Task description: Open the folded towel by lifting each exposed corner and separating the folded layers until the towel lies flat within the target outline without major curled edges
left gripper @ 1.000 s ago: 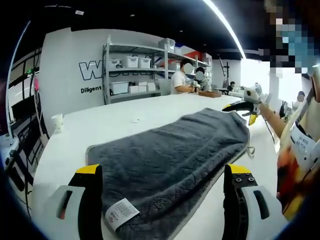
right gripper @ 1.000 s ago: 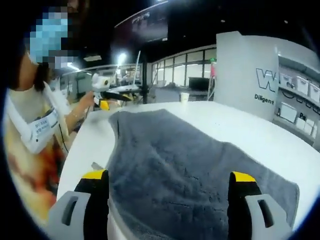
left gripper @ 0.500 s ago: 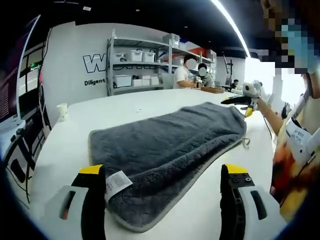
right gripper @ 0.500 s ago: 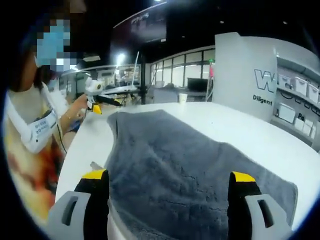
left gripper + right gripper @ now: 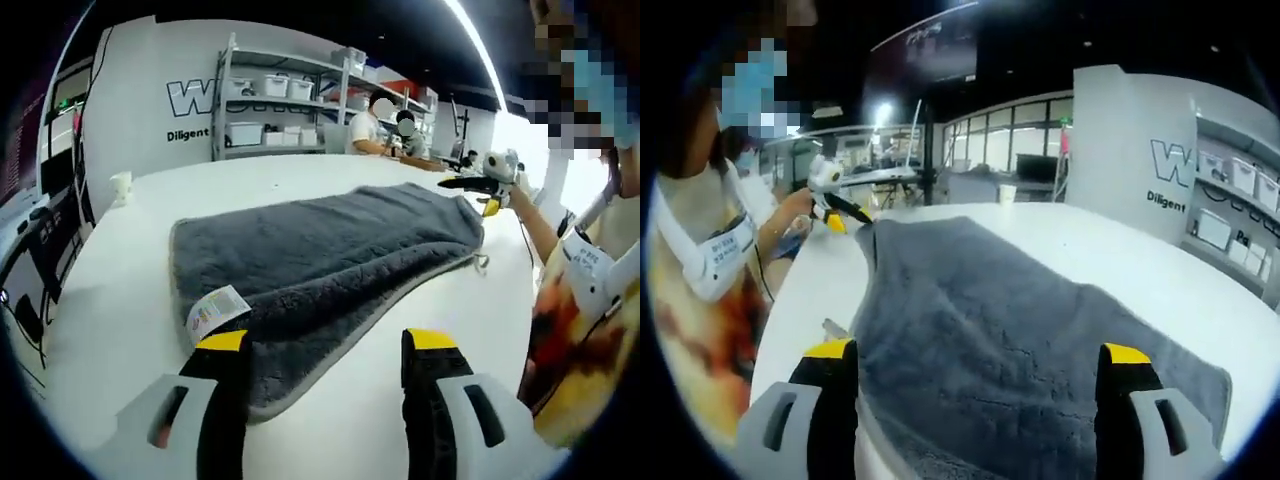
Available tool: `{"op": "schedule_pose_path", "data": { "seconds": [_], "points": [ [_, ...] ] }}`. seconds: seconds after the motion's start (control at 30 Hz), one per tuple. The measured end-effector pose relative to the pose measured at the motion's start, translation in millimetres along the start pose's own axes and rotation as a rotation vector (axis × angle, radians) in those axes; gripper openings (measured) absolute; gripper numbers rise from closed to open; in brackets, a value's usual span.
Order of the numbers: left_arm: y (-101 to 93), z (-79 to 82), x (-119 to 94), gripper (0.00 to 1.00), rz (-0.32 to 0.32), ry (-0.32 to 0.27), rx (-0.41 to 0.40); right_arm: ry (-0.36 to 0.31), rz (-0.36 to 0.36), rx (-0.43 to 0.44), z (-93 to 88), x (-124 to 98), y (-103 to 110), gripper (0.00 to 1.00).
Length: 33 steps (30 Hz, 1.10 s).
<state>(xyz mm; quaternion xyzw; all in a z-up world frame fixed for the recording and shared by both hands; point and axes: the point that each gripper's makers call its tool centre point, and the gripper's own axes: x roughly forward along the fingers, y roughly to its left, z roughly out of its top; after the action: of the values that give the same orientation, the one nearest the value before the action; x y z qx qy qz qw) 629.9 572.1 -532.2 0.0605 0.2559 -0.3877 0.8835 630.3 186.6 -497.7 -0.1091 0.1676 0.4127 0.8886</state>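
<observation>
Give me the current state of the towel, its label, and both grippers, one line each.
towel: dark grey, stretched long across the white table, one layer still folded over.
care label: flipped up at the towel's near corner, beside the left gripper.
left gripper: jaws apart, straddling the towel's near edge.
right gripper: jaws apart over the opposite end.

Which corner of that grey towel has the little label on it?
The corner beside the left hand-held gripper: a white label sticks out of the towel there.
</observation>
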Motion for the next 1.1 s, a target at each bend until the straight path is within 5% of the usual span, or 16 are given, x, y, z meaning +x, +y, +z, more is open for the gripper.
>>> {"op": "schedule_pose_path", "data": {
  "seconds": [0.23,1.1],
  "points": [
    [5.8,-21.0,4,0.41,0.023,0.1,0.026,0.016,0.001,-0.01,-2.8,0,2,0.99],
    [17.9,-23.6,4,0.06,0.076,0.139,0.112,0.039,0.006,-0.01,-7.4,-2,2,0.99]
  ]
}}
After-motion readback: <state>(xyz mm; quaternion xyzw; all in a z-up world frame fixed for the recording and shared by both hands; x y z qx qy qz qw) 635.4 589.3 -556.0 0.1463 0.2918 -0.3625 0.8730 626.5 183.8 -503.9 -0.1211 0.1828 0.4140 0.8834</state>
